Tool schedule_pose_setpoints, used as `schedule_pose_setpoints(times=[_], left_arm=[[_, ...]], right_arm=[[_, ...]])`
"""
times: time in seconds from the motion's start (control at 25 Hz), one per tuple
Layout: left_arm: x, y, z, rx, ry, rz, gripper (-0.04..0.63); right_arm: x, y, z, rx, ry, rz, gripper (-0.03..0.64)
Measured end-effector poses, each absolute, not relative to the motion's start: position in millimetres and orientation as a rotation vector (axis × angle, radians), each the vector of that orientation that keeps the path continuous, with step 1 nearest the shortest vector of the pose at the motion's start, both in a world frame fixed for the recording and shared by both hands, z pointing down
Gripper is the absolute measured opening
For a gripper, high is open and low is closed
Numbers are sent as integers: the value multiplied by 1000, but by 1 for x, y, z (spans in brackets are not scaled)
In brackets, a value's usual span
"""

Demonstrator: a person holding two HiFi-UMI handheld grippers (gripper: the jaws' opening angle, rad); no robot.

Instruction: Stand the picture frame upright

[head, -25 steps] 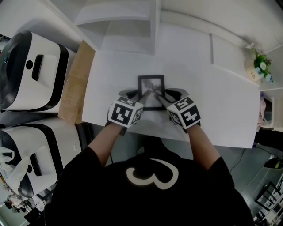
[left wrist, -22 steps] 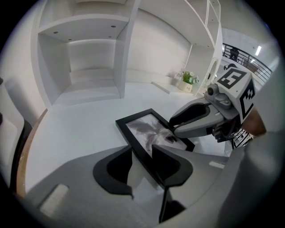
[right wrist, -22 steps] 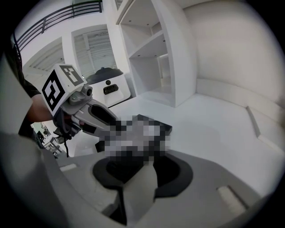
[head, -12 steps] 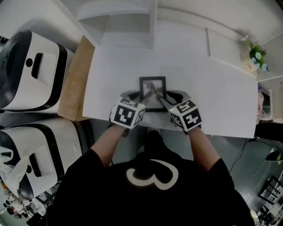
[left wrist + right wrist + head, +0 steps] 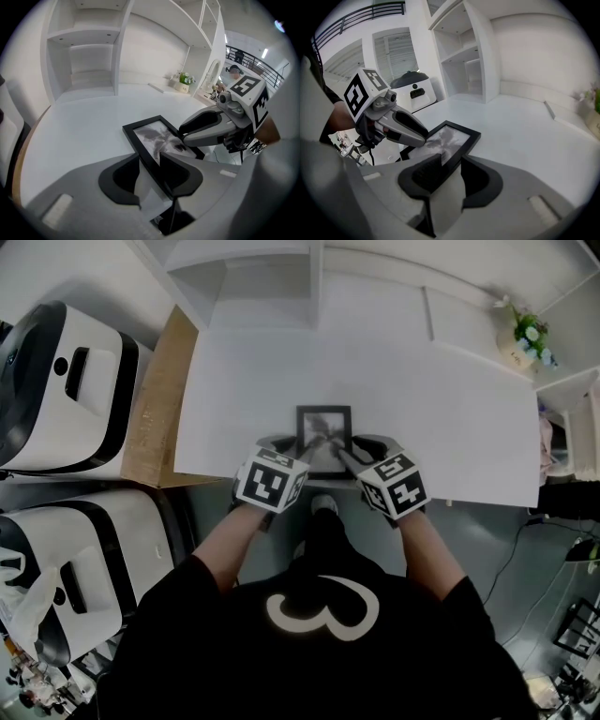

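A black picture frame (image 5: 323,430) with a grey picture lies face up on the white table (image 5: 431,418), close to the table's front edge. My left gripper (image 5: 296,448) is shut on the frame's left rail, which runs between its jaws in the left gripper view, where the frame (image 5: 152,133) reaches away from me. My right gripper (image 5: 349,452) is shut on the right rail, and the frame (image 5: 452,136) passes between its jaws in the right gripper view. Each gripper shows in the other's view: the right gripper (image 5: 202,127) and the left gripper (image 5: 401,124).
A small potted plant (image 5: 521,337) stands at the table's far right corner. White shelving (image 5: 267,277) rises behind the table. Two white-and-black machines (image 5: 61,381) (image 5: 66,568) and a brown board (image 5: 159,418) sit to the left.
Both grippers stay closed on the frame at the same spot. Only the head view has shifted a little.
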State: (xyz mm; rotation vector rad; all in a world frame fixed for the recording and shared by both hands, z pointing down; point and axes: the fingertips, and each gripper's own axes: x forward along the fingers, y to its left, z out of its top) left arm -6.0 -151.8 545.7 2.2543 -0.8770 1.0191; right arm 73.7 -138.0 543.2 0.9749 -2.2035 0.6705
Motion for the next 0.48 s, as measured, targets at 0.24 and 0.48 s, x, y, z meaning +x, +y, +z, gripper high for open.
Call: schedule_pose_setpoints(times=[0.24,0.48], left_arm=[[-9,-127,546,2264,-855,1024,146],[-8,-108,545,2275,-844,1029,146]], right_arm=[[71,-113,542,1004,-2197,674,126],[72,-92,543,1033,-2202,691,126]])
